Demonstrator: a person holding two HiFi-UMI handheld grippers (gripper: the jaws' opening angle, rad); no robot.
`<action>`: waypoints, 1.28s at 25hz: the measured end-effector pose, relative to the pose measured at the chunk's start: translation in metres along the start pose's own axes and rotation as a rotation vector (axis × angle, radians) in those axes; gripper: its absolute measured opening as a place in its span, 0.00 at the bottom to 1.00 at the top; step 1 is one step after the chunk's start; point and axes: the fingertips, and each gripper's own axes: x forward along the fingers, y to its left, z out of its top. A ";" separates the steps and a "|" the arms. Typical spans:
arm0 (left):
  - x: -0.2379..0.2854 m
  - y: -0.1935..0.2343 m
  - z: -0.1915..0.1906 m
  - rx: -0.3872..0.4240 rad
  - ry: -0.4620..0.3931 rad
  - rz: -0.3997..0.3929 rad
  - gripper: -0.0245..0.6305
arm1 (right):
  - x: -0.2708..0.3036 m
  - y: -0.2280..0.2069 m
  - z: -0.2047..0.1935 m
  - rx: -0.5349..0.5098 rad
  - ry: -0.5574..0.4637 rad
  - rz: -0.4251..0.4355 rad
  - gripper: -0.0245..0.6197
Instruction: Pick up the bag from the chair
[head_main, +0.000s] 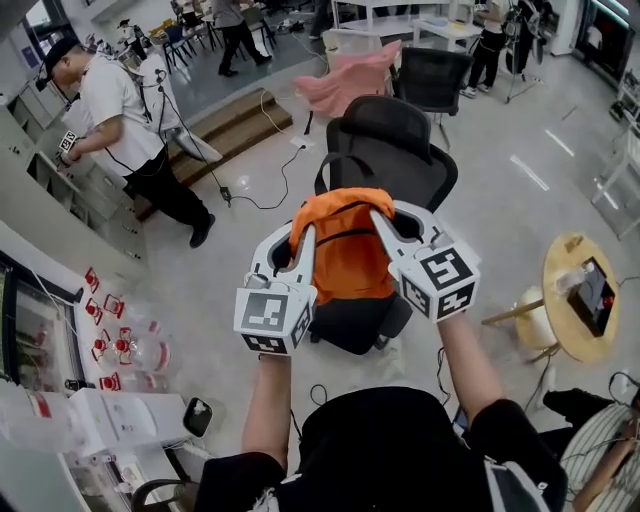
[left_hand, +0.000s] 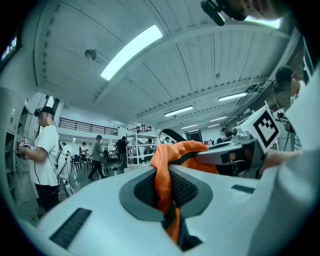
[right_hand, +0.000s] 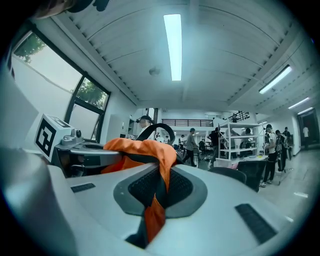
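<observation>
An orange bag (head_main: 348, 248) with black trim hangs between my two grippers, above the seat of a black office chair (head_main: 392, 145). My left gripper (head_main: 303, 236) is shut on the bag's top left edge. My right gripper (head_main: 381, 222) is shut on its top right edge. In the left gripper view a fold of the orange bag (left_hand: 163, 186) is pinched between the jaws, with the right gripper's marker cube (left_hand: 263, 127) beyond. The right gripper view shows the bag (right_hand: 161, 176) clamped the same way.
A person in a white shirt (head_main: 118, 120) stands at a counter at the upper left. A pink-draped chair (head_main: 350, 80) and another black chair (head_main: 434, 75) stand behind. A round wooden table (head_main: 580, 300) is at the right. Cables (head_main: 262, 180) lie on the floor.
</observation>
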 end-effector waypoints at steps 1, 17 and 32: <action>-0.006 -0.001 0.001 0.004 -0.003 -0.004 0.07 | -0.003 0.005 0.001 0.000 -0.003 -0.005 0.06; -0.048 -0.022 0.016 0.026 -0.033 -0.015 0.07 | -0.043 0.036 0.016 -0.009 -0.016 -0.029 0.06; -0.048 -0.057 0.035 0.004 -0.051 0.010 0.07 | -0.078 0.022 0.032 -0.022 -0.026 -0.008 0.06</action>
